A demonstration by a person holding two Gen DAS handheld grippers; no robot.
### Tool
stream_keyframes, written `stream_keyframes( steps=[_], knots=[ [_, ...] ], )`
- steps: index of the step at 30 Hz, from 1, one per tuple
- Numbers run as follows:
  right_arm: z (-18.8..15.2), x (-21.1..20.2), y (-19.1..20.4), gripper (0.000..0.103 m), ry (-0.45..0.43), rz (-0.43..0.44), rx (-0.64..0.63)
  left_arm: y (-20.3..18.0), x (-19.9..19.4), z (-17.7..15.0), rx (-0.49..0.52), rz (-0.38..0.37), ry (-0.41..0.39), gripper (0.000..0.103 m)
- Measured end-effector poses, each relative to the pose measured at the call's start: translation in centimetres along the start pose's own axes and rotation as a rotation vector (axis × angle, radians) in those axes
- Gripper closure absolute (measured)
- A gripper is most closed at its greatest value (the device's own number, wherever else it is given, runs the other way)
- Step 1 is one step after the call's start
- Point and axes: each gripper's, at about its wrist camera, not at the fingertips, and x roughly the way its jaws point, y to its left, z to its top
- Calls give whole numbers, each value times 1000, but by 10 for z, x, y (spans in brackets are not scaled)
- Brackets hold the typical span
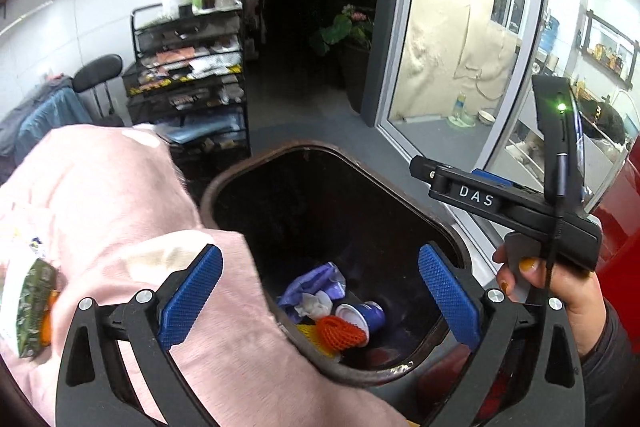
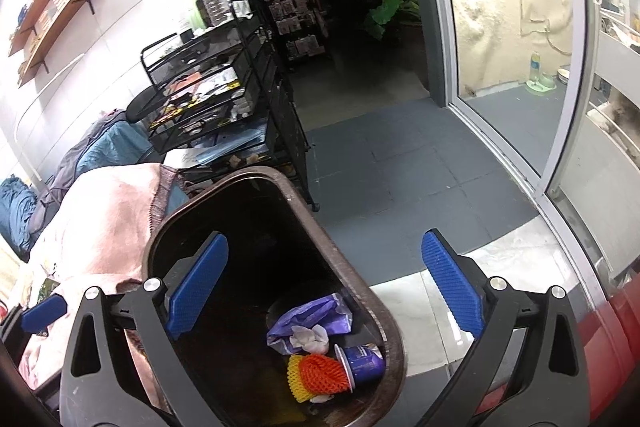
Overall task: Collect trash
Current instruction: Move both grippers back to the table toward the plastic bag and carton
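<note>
Left tongs [image 1: 318, 301]: wide open, nothing between the blue pads, poised above the mouth of the bin.
Right tongs [image 2: 324, 293]: also spread wide and empty, hanging over the bin's rim and the pale floor beside it; in the left wrist view a hand [image 1: 556, 283] grips their handle.
Bin [image 1: 256, 167]: dark brown, rounded-rectangular, open-topped, standing on the floor just beside a surface draped in pink cloth [image 1: 100, 203].
Trash already in the bin: a crumpled purple bag [image 2: 316, 313], a wad of white tissue [image 2: 310, 337], an orange and yellow foam fruit net [image 2: 320, 373] and a small purple yoghurt-style cup [image 2: 364, 361] lying on its side, all heaped at the bottom, touching one another.
Trash not yet collected: a green printed wrapper [image 1: 34, 307] lies on the pink cloth, off to the left of the left tongs and outside the bin.
Handling, as a judgement: the wrapper looks light, thin and crinkly, likely slippery; pinching a raised edge or fold should hold better than pressing it flat into the soft cloth.
Position relative to tongs: the binned pieces lie well below both pairs; the wrapper is near the left tongs' outer arm, touching neither pad.
Task progress, as a judgement: several pieces binned, at least one wrapper remaining.
</note>
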Motion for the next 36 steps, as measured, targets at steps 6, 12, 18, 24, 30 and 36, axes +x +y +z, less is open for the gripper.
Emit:
stream_keyframes(
  steps=[6, 12, 18, 24, 30, 36],
  knots=[
    [-6, -5, 25, 7, 6, 62, -55, 12, -31, -6, -13, 28, -64, 6],
    [-14, -15, 65, 7, 18, 146, -144, 34, -58, -17, -58, 76, -107, 6],
    [-24, -27, 114, 7, 37, 249, -247, 65, -80, -29, -132, 129, -125, 6],
    [-34, -35, 162, 7, 76, 350, -334, 99, -106, -45, -176, 232, -143, 6],
    [-41, -48, 211, 7, 101, 453, -412, 135, -131, -67, -210, 350, -141, 6],
    [-45, -53, 262, 7, 150, 551, -486, 186, -157, -96, -329, 445, -135, 6]
  ],
)
